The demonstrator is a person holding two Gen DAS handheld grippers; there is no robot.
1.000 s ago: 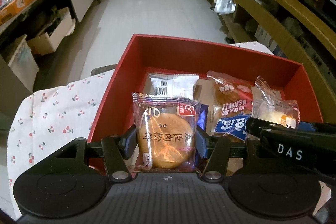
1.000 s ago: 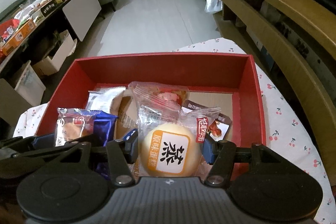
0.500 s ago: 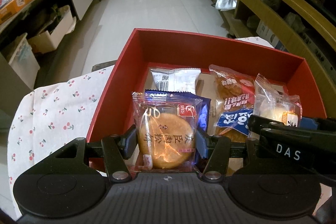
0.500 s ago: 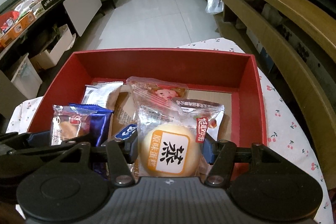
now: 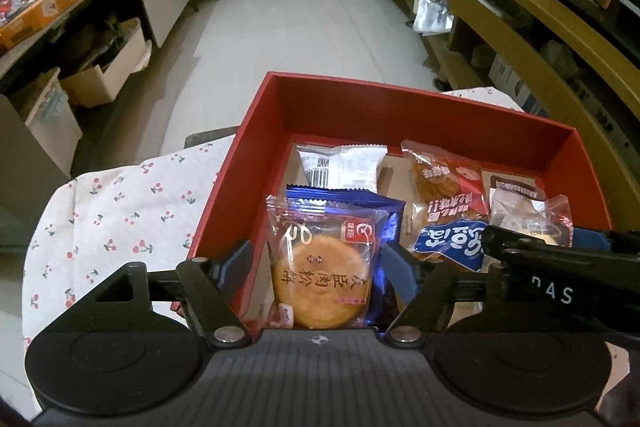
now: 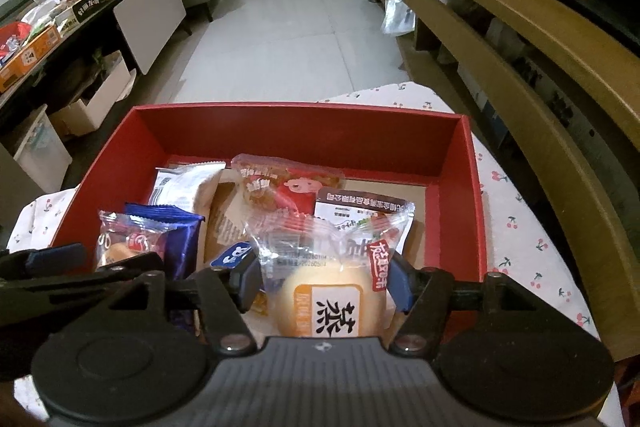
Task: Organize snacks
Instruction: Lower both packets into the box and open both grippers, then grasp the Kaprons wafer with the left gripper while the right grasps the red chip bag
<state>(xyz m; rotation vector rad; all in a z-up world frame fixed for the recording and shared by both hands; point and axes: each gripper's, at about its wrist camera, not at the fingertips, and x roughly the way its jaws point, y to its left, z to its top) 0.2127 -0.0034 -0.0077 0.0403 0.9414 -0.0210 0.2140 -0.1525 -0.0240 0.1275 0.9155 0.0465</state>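
Observation:
A red box on a cherry-print cloth holds several wrapped snacks. My left gripper has its jaws spread; a round brown pastry packet lies between them on a blue packet at the box's near left, not pinched. My right gripper has its jaws spread around a pale round cake packet lying at the near middle of the box. A white packet and a red bread packet lie farther in.
The cherry-print cloth covers the small table under the box. A long wooden shelf unit runs along the right. A dark counter with boxes stands on the left. White tiled floor lies beyond.
Both grippers' jaws have spread and let go of their packets, which now lie in the box. Both grippers have pulled back slightly.

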